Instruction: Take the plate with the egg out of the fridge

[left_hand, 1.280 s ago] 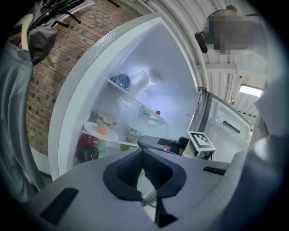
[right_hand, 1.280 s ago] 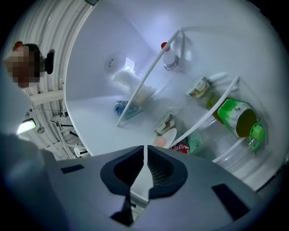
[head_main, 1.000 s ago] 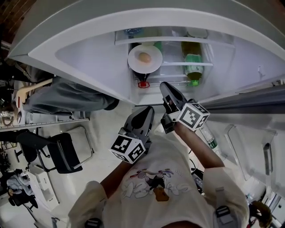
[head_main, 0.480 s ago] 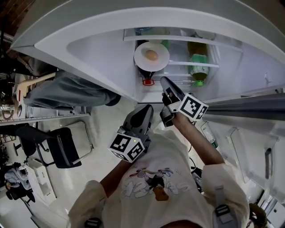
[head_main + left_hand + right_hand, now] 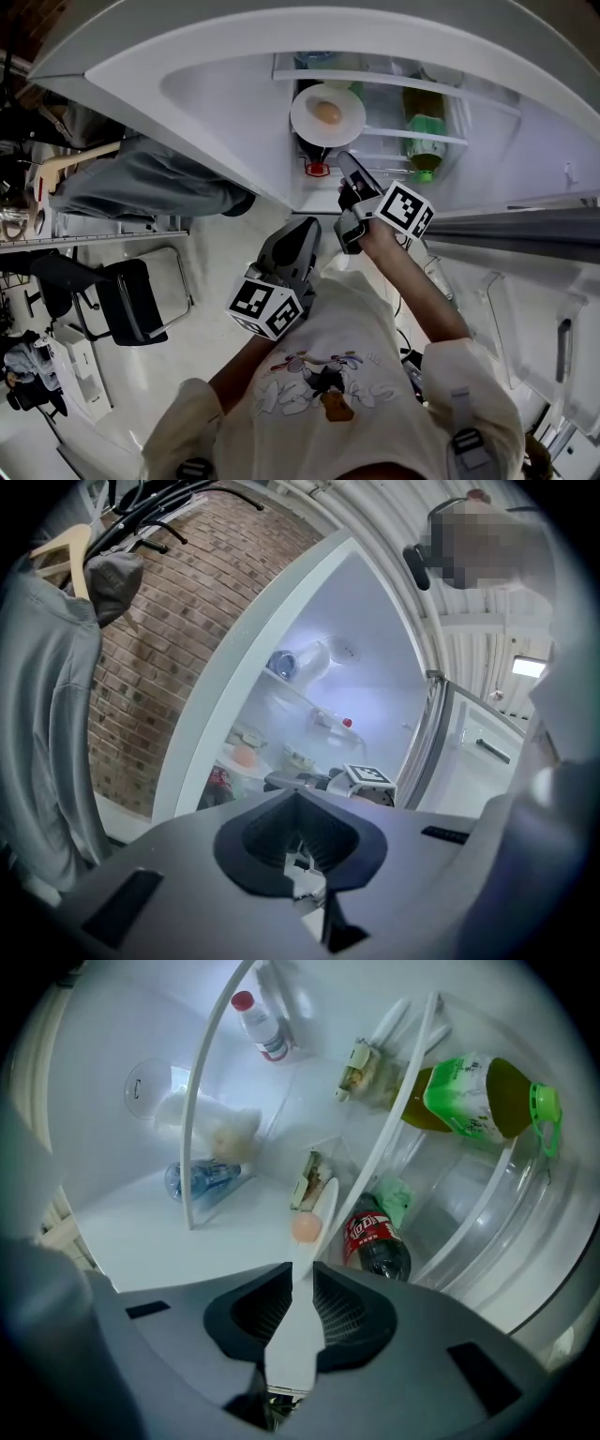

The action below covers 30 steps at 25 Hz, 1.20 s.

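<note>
Got the round white plate with the tan egg pinched in the right gripper; left gripper closed, empty. Next up: pulling it out of the white fridge, kept level.

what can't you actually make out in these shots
- Head view: red-labelled bottle mostly hidden under the plate; only its red cap shows.
- Right gripper view: plate seen edge-on, so its top beyond the egg is hidden.
- Left gripper view: fridge shelf items too small and blurred to name.
</note>
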### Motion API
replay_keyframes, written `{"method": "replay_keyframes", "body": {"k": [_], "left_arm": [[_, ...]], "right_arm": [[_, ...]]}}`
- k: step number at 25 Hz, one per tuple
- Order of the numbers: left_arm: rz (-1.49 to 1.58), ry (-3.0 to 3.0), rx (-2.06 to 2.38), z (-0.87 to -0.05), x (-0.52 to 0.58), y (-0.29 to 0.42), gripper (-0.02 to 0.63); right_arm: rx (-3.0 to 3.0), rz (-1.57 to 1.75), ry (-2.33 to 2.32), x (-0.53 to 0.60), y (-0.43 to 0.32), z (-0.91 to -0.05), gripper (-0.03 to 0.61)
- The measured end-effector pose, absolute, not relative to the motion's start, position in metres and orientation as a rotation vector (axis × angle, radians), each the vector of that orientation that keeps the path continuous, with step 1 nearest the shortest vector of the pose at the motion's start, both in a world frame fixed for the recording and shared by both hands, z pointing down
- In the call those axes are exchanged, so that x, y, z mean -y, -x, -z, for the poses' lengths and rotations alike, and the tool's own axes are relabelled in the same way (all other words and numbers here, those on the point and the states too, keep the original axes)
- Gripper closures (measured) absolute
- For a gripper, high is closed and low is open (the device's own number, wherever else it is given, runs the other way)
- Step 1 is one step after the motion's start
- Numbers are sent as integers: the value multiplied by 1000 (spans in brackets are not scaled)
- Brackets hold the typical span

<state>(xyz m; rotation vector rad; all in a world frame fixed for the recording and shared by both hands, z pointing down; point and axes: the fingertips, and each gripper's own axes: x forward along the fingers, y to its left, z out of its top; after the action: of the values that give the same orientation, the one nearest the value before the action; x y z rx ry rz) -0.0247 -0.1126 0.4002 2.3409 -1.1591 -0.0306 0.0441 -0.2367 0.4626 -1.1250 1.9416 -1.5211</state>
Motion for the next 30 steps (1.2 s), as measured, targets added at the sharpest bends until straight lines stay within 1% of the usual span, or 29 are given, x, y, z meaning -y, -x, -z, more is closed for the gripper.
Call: {"method": "replay_keyframes", "body": {"k": [13,30], "left_arm": [[38,-2336,1174,-399,113,32,620],[39,-2342,1192,-394,117,45,621]], "right_arm": [[-1733,1668,1020,256,-33,-478,526],[-1646,1687,981,277,-25,-474,526]]}}
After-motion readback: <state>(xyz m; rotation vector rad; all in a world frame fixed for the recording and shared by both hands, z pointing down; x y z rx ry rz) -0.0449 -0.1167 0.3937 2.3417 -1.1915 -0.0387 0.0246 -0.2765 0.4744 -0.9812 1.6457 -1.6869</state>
